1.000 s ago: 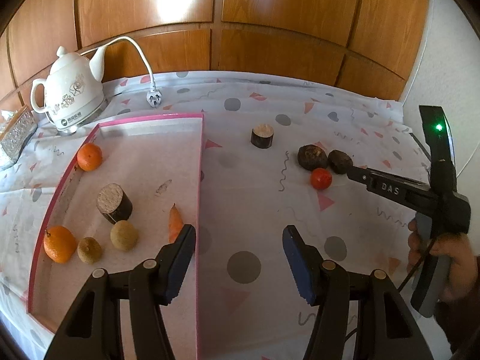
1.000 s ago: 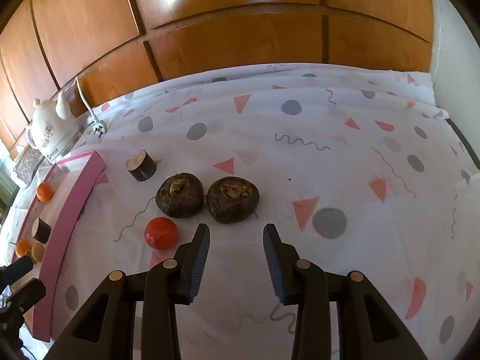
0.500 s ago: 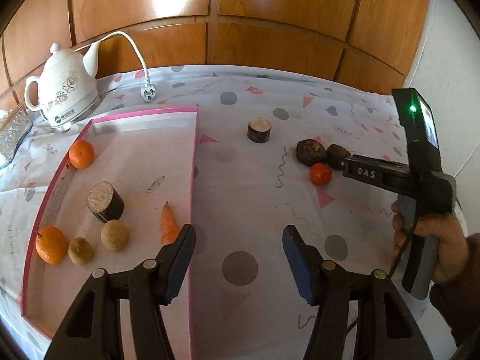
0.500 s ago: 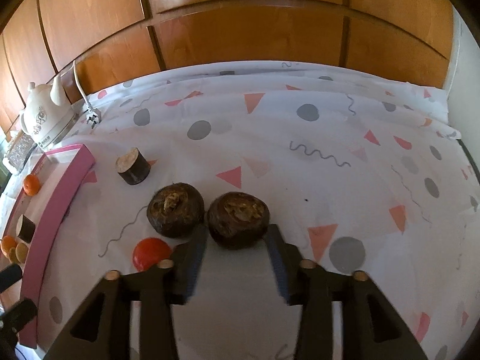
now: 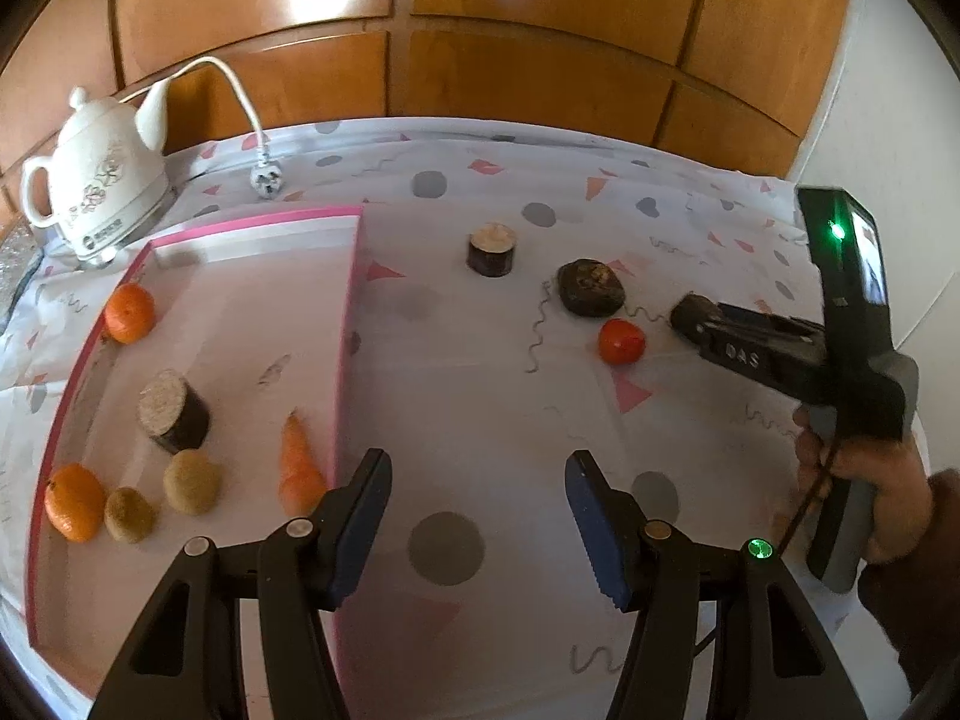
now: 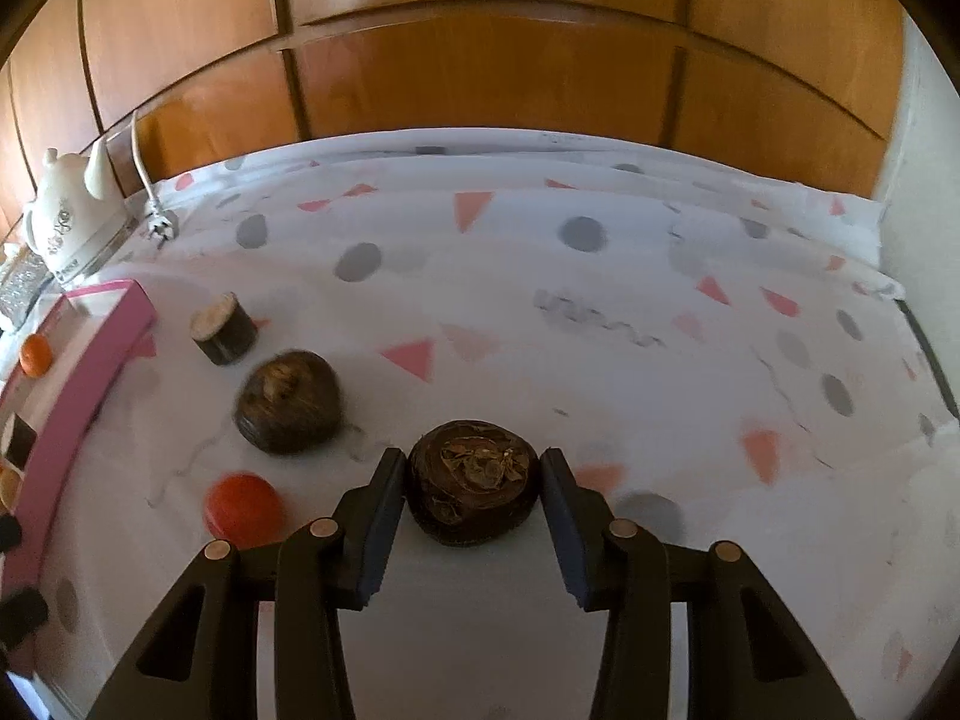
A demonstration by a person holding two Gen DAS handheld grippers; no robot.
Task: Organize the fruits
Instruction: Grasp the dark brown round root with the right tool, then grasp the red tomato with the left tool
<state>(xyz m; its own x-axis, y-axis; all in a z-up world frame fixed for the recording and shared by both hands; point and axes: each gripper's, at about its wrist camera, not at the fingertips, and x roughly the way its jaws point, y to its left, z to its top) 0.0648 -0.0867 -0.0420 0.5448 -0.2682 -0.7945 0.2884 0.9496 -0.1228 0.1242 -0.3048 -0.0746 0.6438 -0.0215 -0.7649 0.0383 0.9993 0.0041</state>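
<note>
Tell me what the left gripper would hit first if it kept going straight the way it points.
Most likely only the bare tablecloth. The left gripper stands open just right of the pink tray, aimed down at empty cloth. The dark brown log piece lies farther ahead.

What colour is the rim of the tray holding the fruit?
Pink rim, clearest in the left wrist view.
</note>
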